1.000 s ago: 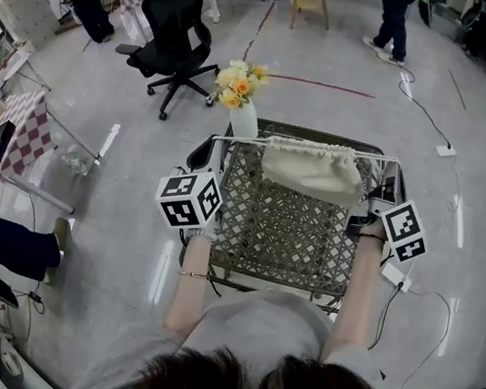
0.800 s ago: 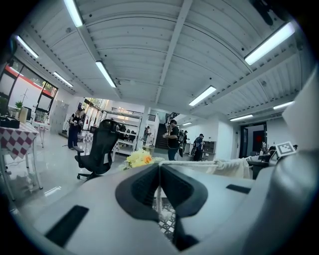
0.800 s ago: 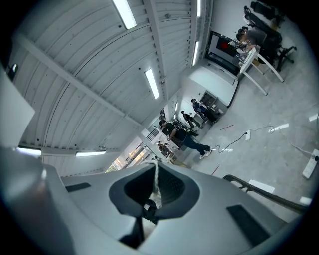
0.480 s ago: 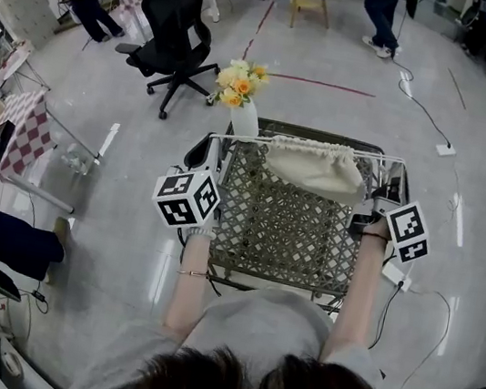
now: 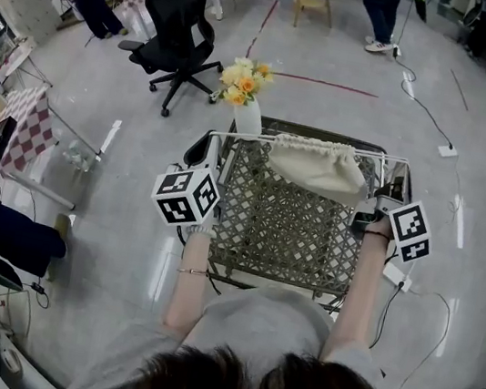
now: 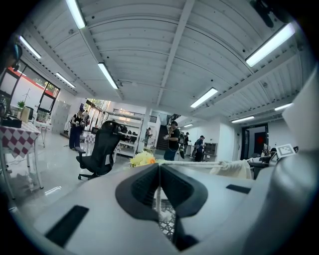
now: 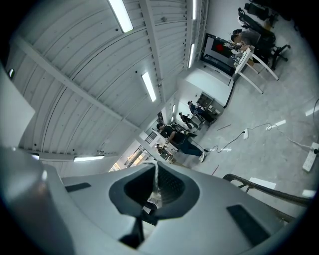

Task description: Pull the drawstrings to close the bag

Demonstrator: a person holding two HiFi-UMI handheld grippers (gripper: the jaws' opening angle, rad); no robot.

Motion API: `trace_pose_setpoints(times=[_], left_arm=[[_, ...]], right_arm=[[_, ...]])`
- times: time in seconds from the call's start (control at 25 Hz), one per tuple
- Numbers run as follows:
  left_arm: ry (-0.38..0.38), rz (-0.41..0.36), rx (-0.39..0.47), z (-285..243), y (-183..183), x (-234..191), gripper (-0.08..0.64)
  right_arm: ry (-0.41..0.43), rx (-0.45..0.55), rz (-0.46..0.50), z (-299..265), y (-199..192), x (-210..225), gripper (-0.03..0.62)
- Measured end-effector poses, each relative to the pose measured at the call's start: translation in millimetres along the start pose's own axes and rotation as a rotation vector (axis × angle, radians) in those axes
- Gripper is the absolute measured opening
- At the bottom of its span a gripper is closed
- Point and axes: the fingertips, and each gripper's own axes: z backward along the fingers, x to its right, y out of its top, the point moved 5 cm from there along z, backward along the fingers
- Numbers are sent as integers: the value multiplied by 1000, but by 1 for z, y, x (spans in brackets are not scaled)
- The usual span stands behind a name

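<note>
A cream drawstring bag (image 5: 315, 167) lies at the far end of a metal mesh table (image 5: 283, 233), its mouth gathered. A white cord (image 5: 261, 139) runs taut along the far edge to both sides. My left gripper (image 5: 214, 150) is at the table's far left corner and is shut on the cord (image 6: 158, 194). The bag (image 6: 233, 169) shows to its right in the left gripper view. At the far right corner my right gripper (image 5: 385, 196) is shut on the other cord end (image 7: 154, 189), which runs between its jaws.
A white vase of yellow flowers (image 5: 243, 87) stands just beyond the table's far left corner. A black office chair (image 5: 174, 25) is further back on the left. Cables and a power strip (image 5: 446, 150) lie on the floor at right. People stand at the back.
The left gripper has edged slightly outward to the left. The cord stays taut and the bag's mouth stays gathered. The right gripper holds its place.
</note>
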Motion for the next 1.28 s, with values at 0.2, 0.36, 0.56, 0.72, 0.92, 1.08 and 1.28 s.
trace_pose_setpoints(times=[0.2,0.36,0.56,0.72,0.92,1.08,1.28], left_arm=[[-2,1,2,1,1,-1,31],[-1,3,6,2,3,0,31],[1,28,14,2,5,-4,31],[10,31,27,5,7,-7,31],[22,48,35,9,9,-10,31],[26,51,37,10,9,-13,31],[27,60,36,11,7,-13,31]], right_arm=[[-7,5,5,1,1,0,21],[-16,10,-1,2,4,1,21],[-19,21,-14,1,5,3,21],[-26,26,-20,3,6,6,21],[-23,29,-22,3,9,4,21],[-30,33,-28,4,8,6,21],[-35,34,-37,5,10,9,21]])
